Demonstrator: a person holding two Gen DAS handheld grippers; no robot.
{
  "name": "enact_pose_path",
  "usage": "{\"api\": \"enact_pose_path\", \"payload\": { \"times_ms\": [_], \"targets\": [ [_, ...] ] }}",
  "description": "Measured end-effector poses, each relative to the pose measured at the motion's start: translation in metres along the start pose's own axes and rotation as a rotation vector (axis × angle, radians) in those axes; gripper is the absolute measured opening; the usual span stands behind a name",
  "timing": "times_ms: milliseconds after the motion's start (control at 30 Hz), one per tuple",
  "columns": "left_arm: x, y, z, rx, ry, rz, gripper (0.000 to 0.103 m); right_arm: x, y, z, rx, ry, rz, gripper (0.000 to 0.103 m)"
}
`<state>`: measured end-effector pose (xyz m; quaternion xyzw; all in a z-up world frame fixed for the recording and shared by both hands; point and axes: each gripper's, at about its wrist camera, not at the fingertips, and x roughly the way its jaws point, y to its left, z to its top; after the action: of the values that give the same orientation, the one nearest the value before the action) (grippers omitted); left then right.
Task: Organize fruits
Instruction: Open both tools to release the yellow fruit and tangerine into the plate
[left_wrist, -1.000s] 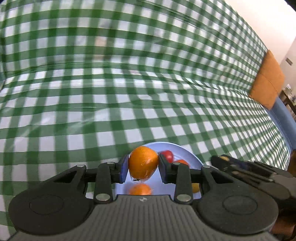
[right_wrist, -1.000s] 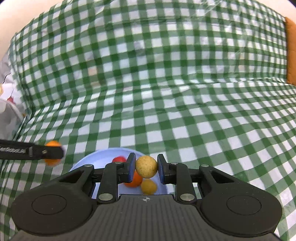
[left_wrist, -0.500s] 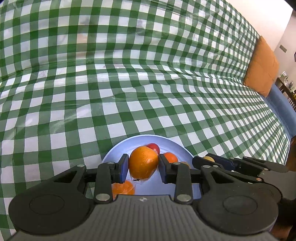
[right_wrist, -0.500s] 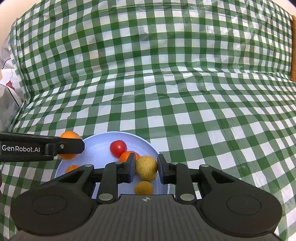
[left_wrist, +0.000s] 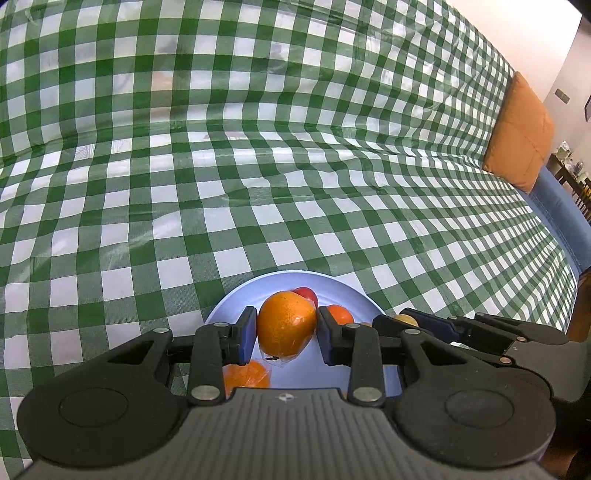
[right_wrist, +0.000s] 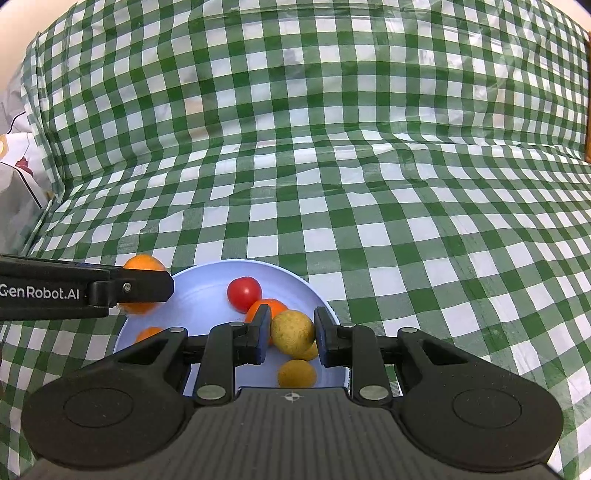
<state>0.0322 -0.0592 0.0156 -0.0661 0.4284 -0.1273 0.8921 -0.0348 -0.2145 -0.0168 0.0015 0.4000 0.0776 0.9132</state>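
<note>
fruit in both tongs, we hold an orange (left_wrist: 286, 323) left and a yellow fruit (right_wrist: 292, 331) right, directly above the blue plate (right_wrist: 207, 295).

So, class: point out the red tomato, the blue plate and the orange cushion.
red tomato (right_wrist: 243, 294), right wrist view, middle of its skin.
blue plate (right_wrist: 201, 295), right wrist view, bare floor.
orange cushion (left_wrist: 521, 133), left wrist view, middle of its face.

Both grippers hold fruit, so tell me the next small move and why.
Probably lower and open the left gripper: its wrapped orange fruit hangs over the pale blue round plate, and the right gripper grips a yellowish round fruit close by.
</note>
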Motion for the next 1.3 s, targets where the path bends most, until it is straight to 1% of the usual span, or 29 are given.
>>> {"api": "enact_pose_path", "payload": {
  "times_ms": [500,533,567,600,667,800,867,933,967,1000,1033,1067,1100,1133,1167,1233,1300],
  "targets": [
    [0.002,-0.001,0.000,0.009,0.002,-0.007,0.038,0.002,0.003,0.000,-0.004,0.005,0.013,0.026],
    [0.001,0.000,0.000,0.007,-0.002,-0.008,0.040,0.003,0.003,0.000,-0.003,0.003,0.011,0.027],
    [0.001,0.001,0.000,0.002,-0.006,-0.012,0.040,0.002,0.003,0.000,-0.003,0.002,0.008,0.031],
    [0.000,0.002,0.001,-0.004,-0.009,-0.016,0.040,0.002,0.003,0.000,-0.002,0.000,0.004,0.041],
    [-0.001,0.003,0.002,-0.008,-0.013,-0.016,0.040,0.000,0.002,0.001,0.005,-0.008,-0.002,0.048],
    [-0.002,0.002,0.001,-0.004,-0.011,-0.008,0.040,-0.001,0.002,0.001,0.011,-0.011,-0.011,0.050],
    [-0.005,0.002,0.001,-0.003,-0.017,-0.003,0.043,-0.002,0.002,0.001,0.013,-0.012,-0.014,0.053],
    [-0.008,0.003,0.001,0.000,-0.023,0.005,0.050,-0.004,0.004,0.002,0.012,-0.018,-0.015,0.058],
    [-0.010,0.003,0.001,0.003,-0.026,0.013,0.052,-0.005,0.005,0.002,0.011,-0.021,-0.019,0.063],
    [-0.012,0.003,0.001,0.006,-0.030,0.023,0.057,-0.006,0.006,0.003,0.010,-0.022,-0.023,0.070],
    [-0.014,0.002,0.000,0.008,-0.035,0.034,0.062,-0.008,0.007,0.003,0.008,-0.021,-0.029,0.073],
    [-0.016,0.002,-0.001,0.012,-0.041,0.046,0.065,-0.009,0.007,0.004,0.007,-0.018,-0.035,0.081],
    [-0.019,0.002,-0.002,0.015,-0.049,0.060,0.072,-0.011,0.008,0.004,0.004,-0.014,-0.044,0.088],
    [-0.022,0.002,-0.004,0.016,-0.057,0.076,0.078,-0.013,0.009,0.005,0.000,-0.009,-0.055,0.092],
    [-0.025,0.002,-0.006,0.017,-0.064,0.093,0.079,-0.016,0.009,0.005,-0.004,-0.003,-0.069,0.098],
    [-0.028,0.003,-0.010,0.014,-0.070,0.127,0.084,-0.022,0.009,0.005,-0.012,0.007,-0.097,0.100],
    [-0.032,0.004,-0.014,-0.003,-0.075,0.177,0.084,-0.028,0.005,0.005,-0.007,0.020,-0.111,0.102]
  ]
}}
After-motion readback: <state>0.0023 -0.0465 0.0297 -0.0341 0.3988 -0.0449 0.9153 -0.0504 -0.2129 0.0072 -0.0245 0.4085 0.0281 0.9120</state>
